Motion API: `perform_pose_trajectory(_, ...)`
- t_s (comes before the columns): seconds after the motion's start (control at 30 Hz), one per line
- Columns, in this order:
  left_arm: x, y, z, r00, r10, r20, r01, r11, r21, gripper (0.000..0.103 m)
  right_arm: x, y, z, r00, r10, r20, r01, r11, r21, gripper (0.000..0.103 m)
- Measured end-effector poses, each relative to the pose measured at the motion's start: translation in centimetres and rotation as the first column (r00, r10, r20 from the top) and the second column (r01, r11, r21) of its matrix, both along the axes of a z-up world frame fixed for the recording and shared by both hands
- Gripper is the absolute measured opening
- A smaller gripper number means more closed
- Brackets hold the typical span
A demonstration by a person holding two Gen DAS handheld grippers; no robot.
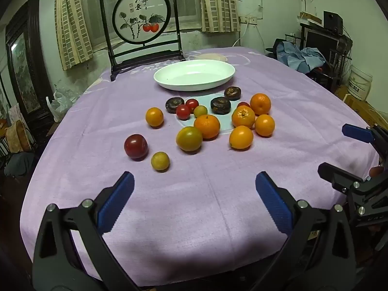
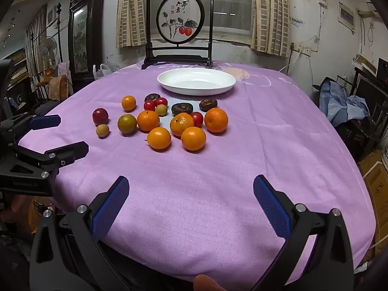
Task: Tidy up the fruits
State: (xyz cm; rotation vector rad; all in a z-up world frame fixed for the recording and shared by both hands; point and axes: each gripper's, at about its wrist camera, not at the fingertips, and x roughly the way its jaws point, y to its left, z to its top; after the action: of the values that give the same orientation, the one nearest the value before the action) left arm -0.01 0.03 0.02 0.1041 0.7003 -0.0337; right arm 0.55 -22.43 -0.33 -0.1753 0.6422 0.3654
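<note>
Both tools (image 1: 194, 189) (image 2: 190, 191) gape wide — empty | fruits (image 1: 206, 126) well ahead — plate (image 1: 194, 83) beyond

Oranges, tomatoes and dark fruits (image 1: 208, 121) lie clustered before the white plate (image 1: 194, 75).

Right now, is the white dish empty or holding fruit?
Empty. The white dish shows only its bare inside in both views; the fruits lie on the purple cloth nearer the grippers.

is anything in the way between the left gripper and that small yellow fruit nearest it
Nothing visible. The left gripper is open and empty, and only bare purple tablecloth lies between it and the small yellow fruit. The dark red fruit sits just beside it on the left, apart from it, not in the path.
</note>
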Motion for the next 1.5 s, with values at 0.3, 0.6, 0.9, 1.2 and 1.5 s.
perform_pose_trajectory(0.3,0.0,0.0,-0.3,1.000,0.022,0.002,-0.022,1.000,0.002,0.101,-0.3,-0.1,-0.4,1.000,0.016,-0.013,-0.015,1.000,0.016,0.102)
perform_pose_trajectory(0.6,0.4,0.8,-0.6,1.000,0.024,-0.014,-0.024,1.000,-0.018,0.101,0.1,0.3,-0.5,1.000,0.014,-0.011,-0.013,1.000,0.014,0.102)
perform_pose_trajectory(0.9,0.3,0.8,-0.6,1.000,0.022,-0.013,-0.022,1.000,-0.018,0.101,-0.1,0.1,-0.3,1.000,0.012,-0.010,-0.011,1.000,0.017,0.102)
perform_pose_trajectory(1.2,0.3,0.9,-0.6,1.000,0.021,-0.014,-0.022,1.000,-0.017,0.101,0.0,0.1,-0.2,1.000,0.018,-0.006,-0.018,1.000,0.017,0.102)
perform_pose_trajectory(1.5,0.4,0.9,-0.9,1.000,0.019,-0.022,-0.019,1.000,-0.019,0.101,-0.4,0.6,0.1,0.999,0.035,0.009,-0.035,0.999,0.016,0.102)
